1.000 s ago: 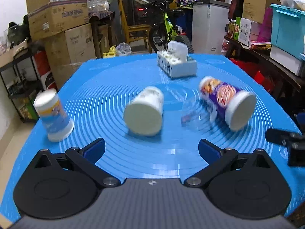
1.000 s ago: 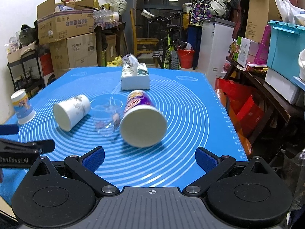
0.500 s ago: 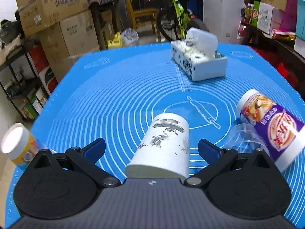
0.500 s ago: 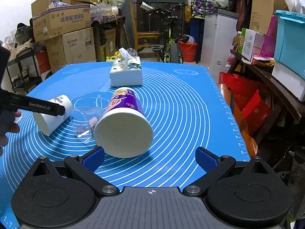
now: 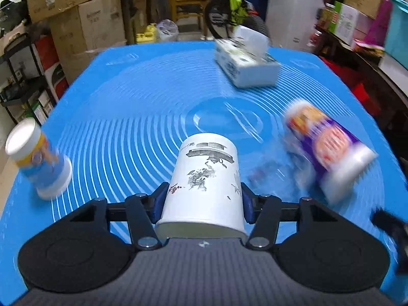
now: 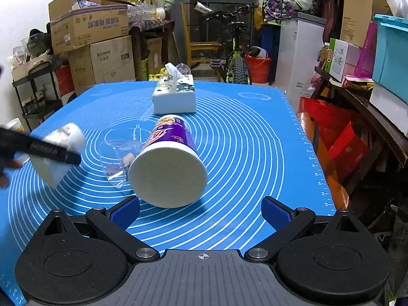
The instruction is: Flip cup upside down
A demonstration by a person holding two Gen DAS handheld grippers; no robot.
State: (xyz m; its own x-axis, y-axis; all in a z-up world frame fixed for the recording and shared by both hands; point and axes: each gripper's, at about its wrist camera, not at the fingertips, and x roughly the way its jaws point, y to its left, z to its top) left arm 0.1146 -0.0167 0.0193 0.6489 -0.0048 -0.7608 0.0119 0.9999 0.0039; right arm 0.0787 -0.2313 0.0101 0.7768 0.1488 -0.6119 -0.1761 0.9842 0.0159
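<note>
Two grippers here. Far left on the blue mat [image 5: 132,117] there's a yellow-labelled tub [image 5: 38,163], tilted and blurry. Next over, the left gripper [image 5: 202,204] has its jaws pinching the white paper cup [image 5: 206,181] near its rim, base pointing away. Right of that a clear plastic cup [image 6: 116,160] lies touching the purple cup [image 6: 168,163], also on its side, tissue box [image 6: 174,97] behind. The right gripper [image 6: 201,213] sits spread wide, holding nothing.

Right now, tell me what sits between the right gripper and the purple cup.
Nothing visible does. The right gripper is open, with the purple cup's wide end just ahead of its fingers. A clear plastic cup lies against the cup's left side, out of the path.
</note>
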